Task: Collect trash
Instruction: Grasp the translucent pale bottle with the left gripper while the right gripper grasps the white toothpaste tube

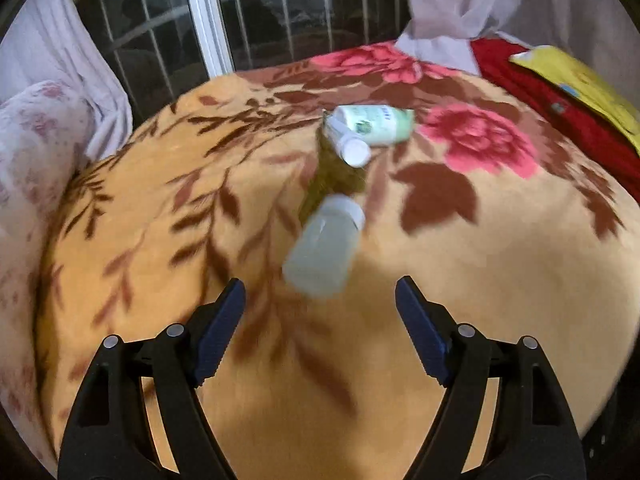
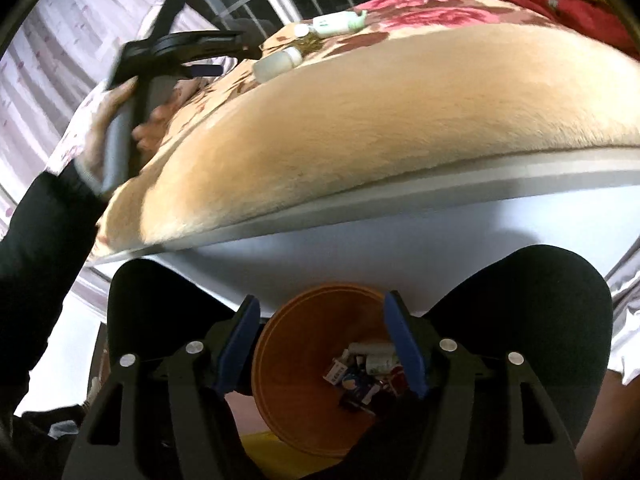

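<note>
Left wrist view shows the left gripper (image 1: 320, 300) spread wide just short of the translucent bottle (image 1: 324, 246) on the blanket (image 1: 500, 260), apparently mid-approach, needing to straddle and close, while the right gripper (image 2: 322, 340) hangs spread and empty over the orange bin (image 2: 288, 380).

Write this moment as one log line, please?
left claw open, nearing frosted bottle on blanket | right claw open, empty, over orange bin | bin holds trash
</note>
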Motion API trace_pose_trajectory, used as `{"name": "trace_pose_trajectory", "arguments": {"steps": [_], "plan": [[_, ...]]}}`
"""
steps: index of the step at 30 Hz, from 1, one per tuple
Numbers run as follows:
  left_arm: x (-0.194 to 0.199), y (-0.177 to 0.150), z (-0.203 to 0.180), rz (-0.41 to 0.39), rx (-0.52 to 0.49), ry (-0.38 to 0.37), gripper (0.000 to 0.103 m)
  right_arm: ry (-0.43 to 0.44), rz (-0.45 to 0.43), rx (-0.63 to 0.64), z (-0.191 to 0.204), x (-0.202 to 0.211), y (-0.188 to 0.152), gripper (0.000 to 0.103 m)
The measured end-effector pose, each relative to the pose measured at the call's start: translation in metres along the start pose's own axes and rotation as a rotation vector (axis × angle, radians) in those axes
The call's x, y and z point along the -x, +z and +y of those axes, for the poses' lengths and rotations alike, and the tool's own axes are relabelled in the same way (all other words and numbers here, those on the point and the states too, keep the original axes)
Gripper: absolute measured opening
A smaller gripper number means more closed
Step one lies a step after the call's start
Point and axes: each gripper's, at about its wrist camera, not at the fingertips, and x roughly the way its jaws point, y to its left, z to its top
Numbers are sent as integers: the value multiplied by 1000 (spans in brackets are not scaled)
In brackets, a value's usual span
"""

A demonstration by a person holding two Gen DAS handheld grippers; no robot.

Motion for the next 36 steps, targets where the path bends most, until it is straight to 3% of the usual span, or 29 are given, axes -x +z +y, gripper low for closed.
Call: {"name": "trace_pose_trajectory", "arguments": {"steps": [5,7,8,15,19,22,24,27,31,33,36], "plan": [[-55,16,-13,82,-52,58,76,19,-30,-33,-12,1,4,63],[-65,18,-14,105,-65,60,66,13,-41,-15,-8,2,5,63],[-68,19,-14,113,-62,53,53,13,-43,-11,-8,2,5,63],[-50,5,-3,98,27,56,46,37,-44,7,1,10,8,64],[-22,-25,20,128,116,72,46,61,-61,74,14,29,34,63],[-5,-47,35,121,106,125,46,74,-67,146,26,36,80,65],[-1,-55,40,93,74,179,46,107,-42,162,34,28,128,66],[-5,-58,45,65,99,167,42,169,-6,130,41,1,197,67],[-13,-58,44,49,101,186,41,216,58,-13,43,-68,308,67],[-15,-58,45,52,109,162,41,179,94,-71,39,-104,347,67],[-17,-59,49,52,128,139,41,127,147,-147,31,-146,379,67]]}}
